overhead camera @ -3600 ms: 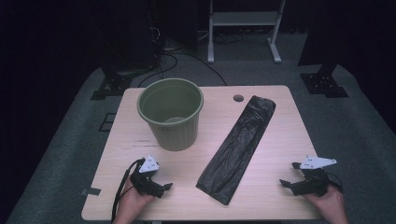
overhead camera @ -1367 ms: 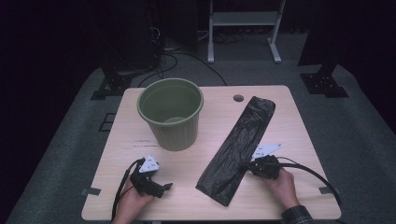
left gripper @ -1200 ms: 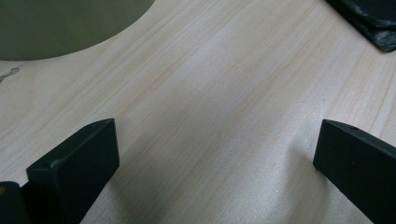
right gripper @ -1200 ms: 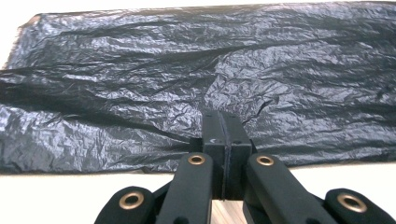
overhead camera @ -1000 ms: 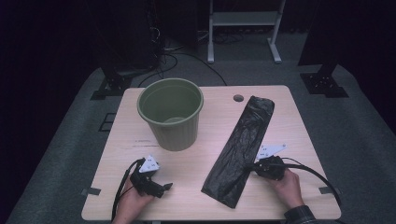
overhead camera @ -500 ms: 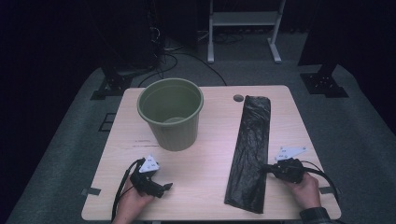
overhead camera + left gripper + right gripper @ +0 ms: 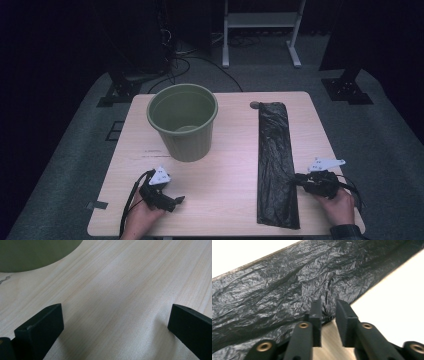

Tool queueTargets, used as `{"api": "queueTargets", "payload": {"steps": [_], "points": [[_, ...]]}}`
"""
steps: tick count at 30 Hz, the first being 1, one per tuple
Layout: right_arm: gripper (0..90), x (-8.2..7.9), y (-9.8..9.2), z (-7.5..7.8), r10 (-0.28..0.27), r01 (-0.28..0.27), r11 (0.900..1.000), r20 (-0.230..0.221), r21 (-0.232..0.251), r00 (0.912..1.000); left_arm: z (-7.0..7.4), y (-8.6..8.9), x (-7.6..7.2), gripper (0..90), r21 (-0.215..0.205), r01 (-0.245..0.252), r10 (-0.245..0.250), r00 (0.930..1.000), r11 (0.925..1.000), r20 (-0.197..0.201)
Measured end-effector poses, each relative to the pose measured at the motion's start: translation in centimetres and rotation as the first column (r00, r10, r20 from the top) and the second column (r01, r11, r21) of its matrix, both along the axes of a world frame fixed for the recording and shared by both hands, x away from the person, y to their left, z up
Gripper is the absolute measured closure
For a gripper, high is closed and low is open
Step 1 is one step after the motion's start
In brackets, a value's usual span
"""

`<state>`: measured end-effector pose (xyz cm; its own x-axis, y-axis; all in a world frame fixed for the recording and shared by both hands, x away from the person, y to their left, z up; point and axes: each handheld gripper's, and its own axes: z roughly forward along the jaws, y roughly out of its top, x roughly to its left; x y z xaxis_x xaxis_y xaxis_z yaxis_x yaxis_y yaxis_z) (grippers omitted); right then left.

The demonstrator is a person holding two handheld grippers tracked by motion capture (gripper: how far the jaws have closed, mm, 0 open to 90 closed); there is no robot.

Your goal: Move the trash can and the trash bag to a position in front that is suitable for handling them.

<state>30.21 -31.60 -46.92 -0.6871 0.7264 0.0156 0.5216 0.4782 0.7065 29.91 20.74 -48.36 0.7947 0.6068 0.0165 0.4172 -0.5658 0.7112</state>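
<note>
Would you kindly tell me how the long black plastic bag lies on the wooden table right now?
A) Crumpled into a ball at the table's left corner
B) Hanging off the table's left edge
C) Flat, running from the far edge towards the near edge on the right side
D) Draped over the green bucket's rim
C: in the high view the long black plastic bag lies flat down the right side of the light wooden table, apart from the green plastic bucket.

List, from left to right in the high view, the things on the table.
left gripper → green bucket → black plastic bag → right gripper
</note>
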Motion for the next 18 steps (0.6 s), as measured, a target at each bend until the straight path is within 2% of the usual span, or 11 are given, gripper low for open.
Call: {"api": "queueTargets", "payload": {"steps": [4,9,12,15,18], "points": [[58.7,-1.1,0.0,-0.2,-0.024,0.024,1.0,-0.015,0.008,0.9996,0.0,0.0,0.0,0.0,0.0,0.0,0.0,1.0,1.0,0.0],[56.7,-2.1,0.4,-0.5,-0.006,0.006,1.0,-0.03,0.01,0.9995,0.0,0.0,0.0,0.0,0.0,0.0,0.0,1.0,1.0,0.0],[65.1,-2.4,0.6,-0.7,0.004,-0.004,1.0,-0.023,0.016,0.9997,0.0,0.0,0.0,0.0,0.0,0.0,0.0,1.0,1.0,0.0],[82.3,-2.4,0.6,-0.6,0.005,-0.005,1.0,-0.017,0.008,0.9999,0.0,0.0,0.0,0.0,0.0,0.0,0.0,1.0,1.0,0.0],[90.0,-2.4,0.6,-0.7,0.015,-0.015,1.0,-0.021,0.016,0.9997,0.0,0.0,0.0,0.0,0.0,0.0,0.0,1.0,1.0,0.0]]}}
